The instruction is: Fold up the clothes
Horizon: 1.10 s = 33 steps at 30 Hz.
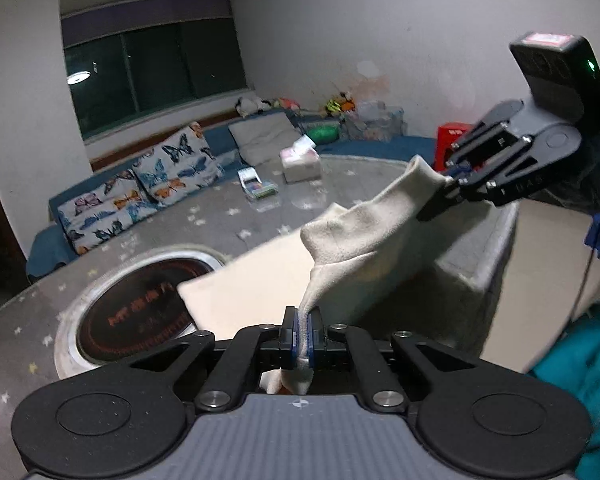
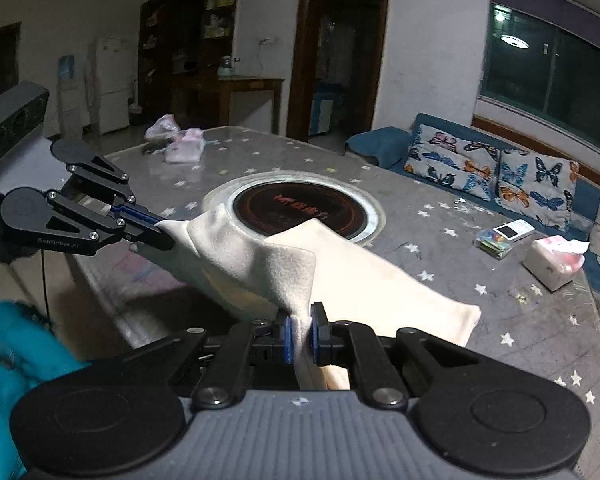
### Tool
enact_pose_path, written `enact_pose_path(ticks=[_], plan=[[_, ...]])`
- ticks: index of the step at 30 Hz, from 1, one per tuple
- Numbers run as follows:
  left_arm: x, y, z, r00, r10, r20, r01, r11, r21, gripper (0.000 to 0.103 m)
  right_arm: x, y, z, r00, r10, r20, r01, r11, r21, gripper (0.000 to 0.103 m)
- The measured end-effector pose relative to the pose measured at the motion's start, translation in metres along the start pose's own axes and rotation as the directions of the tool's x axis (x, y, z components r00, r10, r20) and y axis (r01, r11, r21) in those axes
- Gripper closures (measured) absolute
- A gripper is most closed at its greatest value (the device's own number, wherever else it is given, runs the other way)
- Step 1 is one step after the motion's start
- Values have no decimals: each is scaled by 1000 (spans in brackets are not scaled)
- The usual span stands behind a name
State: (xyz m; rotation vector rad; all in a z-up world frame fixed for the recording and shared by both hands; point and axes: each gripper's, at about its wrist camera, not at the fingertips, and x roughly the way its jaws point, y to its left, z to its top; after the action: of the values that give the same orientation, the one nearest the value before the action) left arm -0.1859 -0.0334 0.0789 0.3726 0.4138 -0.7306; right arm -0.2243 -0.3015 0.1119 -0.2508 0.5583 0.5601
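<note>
A cream cloth garment [image 1: 364, 236] is lifted at its near edge, and its far part lies on the grey star-patterned table [image 1: 228, 220]. My left gripper [image 1: 302, 320] is shut on one corner of the cloth. My right gripper [image 1: 440, 196] shows at the right of the left wrist view, shut on the other corner. In the right wrist view the right gripper [image 2: 302, 324] pinches the cloth [image 2: 360, 276], and the left gripper [image 2: 162, 230] holds the other corner at the left. The cloth sags between the two grippers.
A round induction cooktop [image 2: 300, 210] is set into the table, partly under the cloth. A tissue box [image 2: 556, 262] and a small packet [image 2: 496, 242] lie at the far side. A blue sofa with butterfly cushions [image 2: 492, 168] runs along the wall. A teal garment [image 2: 8, 344] hangs at the left.
</note>
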Motion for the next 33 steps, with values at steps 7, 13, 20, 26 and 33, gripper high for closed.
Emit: enact_pose_path(ticks=[7,13,20,26,33], plan=[[49,34,27,998,59,38,-58,998,-35,98,31,-41,28,1000,-30,2,30,999,34,95],[122,70,43,996,85,-24,-87,993,-76,98,85,-83,46,997,-64,-45,66,997,47,95],[193,94,35,985,98,-139,-117,984,-134,98,156,-121,38,986,-91,-139,109,985,130,94],[212,96,30,974,135,-181,-163,974,-154,85,183,-141,16,975,-137,-172,177,953,246,81],[203,99,42,967,191,-167,-223,955,-197,80,158,-149,18,969,-213,-123,242,921,307,77]])
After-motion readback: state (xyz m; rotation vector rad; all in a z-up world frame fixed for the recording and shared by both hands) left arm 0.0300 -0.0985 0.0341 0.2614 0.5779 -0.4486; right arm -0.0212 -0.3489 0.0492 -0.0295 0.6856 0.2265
